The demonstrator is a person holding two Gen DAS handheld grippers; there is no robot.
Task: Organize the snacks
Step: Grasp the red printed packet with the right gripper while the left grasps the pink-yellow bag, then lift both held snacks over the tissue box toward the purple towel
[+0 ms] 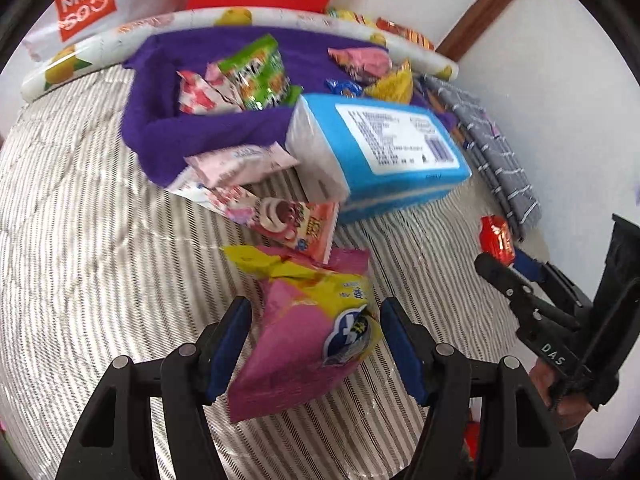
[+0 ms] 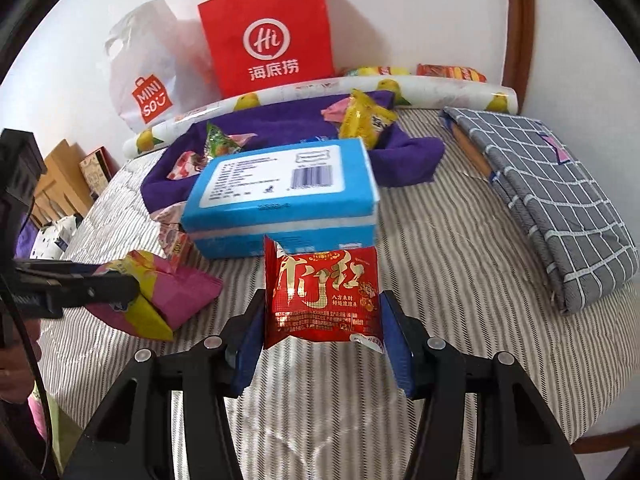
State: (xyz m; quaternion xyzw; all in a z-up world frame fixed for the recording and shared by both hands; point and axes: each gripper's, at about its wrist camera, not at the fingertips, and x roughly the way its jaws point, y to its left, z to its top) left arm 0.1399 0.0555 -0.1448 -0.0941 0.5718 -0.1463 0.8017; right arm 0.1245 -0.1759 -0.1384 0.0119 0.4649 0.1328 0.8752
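Observation:
My left gripper (image 1: pixel 315 308) is shut on a pink and yellow snack bag (image 1: pixel 308 332), which hangs tilted between the blue pads just above the striped bed cover (image 1: pixel 100 240). My right gripper (image 2: pixel 323 300) is shut on a red snack packet (image 2: pixel 324 296), held upright in front of a blue tissue pack (image 2: pixel 280 192). Behind the pack, a purple cloth (image 2: pixel 280 120) holds several small snacks. In the right wrist view the left gripper (image 2: pixel 120 286) and its bag (image 2: pixel 172 300) show at the left. The left wrist view catches the right gripper (image 1: pixel 500 264) with the red packet (image 1: pixel 496 240) at the right.
Pink strawberry packets (image 1: pixel 288 220) lie between the purple cloth and my left gripper. A lemon-print roll (image 2: pixel 320 88), a red paper bag (image 2: pixel 268 36) and a white plastic bag (image 2: pixel 148 80) line the wall. A folded grey checked cloth (image 2: pixel 552 200) lies at the right.

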